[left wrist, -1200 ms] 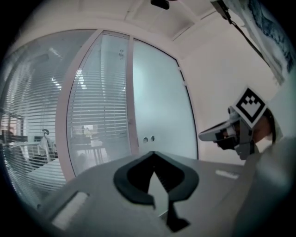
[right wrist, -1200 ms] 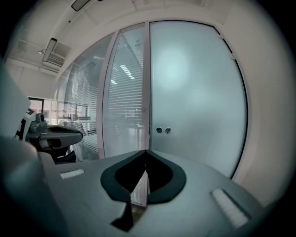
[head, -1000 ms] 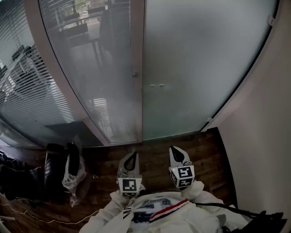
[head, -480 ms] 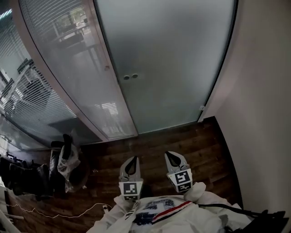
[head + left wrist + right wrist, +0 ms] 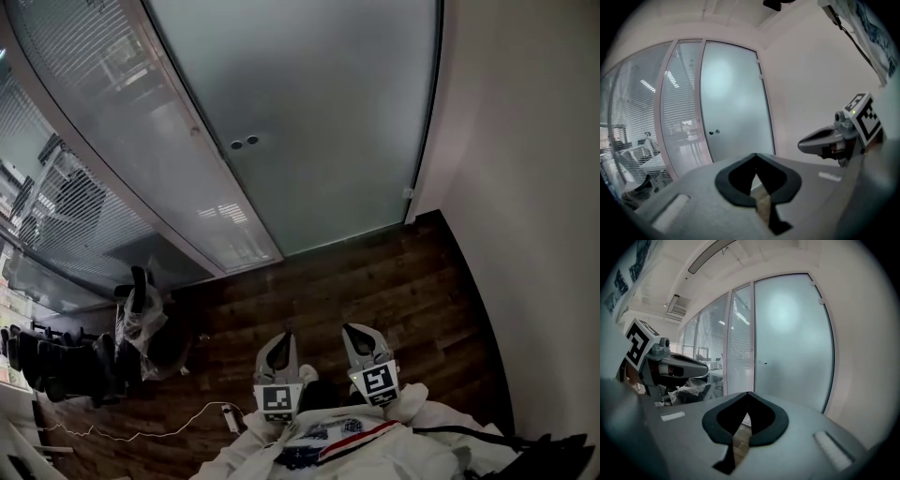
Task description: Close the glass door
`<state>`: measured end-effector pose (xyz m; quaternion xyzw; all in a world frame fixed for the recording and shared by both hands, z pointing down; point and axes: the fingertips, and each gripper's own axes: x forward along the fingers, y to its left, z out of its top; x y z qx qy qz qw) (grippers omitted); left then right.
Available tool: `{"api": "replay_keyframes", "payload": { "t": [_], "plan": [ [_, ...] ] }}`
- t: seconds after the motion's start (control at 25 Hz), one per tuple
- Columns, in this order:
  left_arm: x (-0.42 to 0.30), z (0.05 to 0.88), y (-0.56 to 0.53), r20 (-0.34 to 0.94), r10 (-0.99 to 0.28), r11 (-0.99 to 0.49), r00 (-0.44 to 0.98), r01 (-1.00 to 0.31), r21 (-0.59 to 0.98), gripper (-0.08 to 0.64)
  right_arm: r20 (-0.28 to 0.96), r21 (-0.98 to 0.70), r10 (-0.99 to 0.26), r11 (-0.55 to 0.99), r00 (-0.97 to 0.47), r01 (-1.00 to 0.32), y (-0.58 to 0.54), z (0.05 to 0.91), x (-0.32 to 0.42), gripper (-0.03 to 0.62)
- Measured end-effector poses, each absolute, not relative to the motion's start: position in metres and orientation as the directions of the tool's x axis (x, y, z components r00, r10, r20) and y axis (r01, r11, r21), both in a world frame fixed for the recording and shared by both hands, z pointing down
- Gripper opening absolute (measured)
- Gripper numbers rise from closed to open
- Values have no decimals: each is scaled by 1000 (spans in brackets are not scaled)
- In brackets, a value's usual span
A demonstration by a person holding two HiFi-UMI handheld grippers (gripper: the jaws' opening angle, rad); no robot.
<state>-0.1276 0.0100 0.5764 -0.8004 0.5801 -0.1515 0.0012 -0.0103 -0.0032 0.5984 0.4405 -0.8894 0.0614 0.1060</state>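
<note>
straight ahead across the wood floor, well apart from both grippers, stands the frosted glass door. it's upright, w/ its knobs near the left edge by the frame post and its other edge at the right wall. looks flush w/ the frame, so prob already shut. left gripper & right gripper sit low by the person's chest, side by side, jaws together, nothing between them. left gripper is a bit nearer the knob side.

Looking along left gripper, jaws pressed tip to tip, nothing between. Facing frosted door well ahead, two knobs near its left edge. Off right, right gripper before pale wall.
</note>
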Motion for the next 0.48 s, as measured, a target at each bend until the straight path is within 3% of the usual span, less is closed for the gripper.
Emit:
{"api": "replay_keyframes", "payload": {
  "t": [0.2,0.48],
  "plan": [
    [-119,568,31,273,-906,-374,323,-913,-161,2,261,-39,-780,580,-568,-814,12,597,-8,5],
    [-139,562,42,210,-918,-374,336,-910,-179,2,192,13,-796,587,-574,-810,12,561,-31,5]
  ]
}}
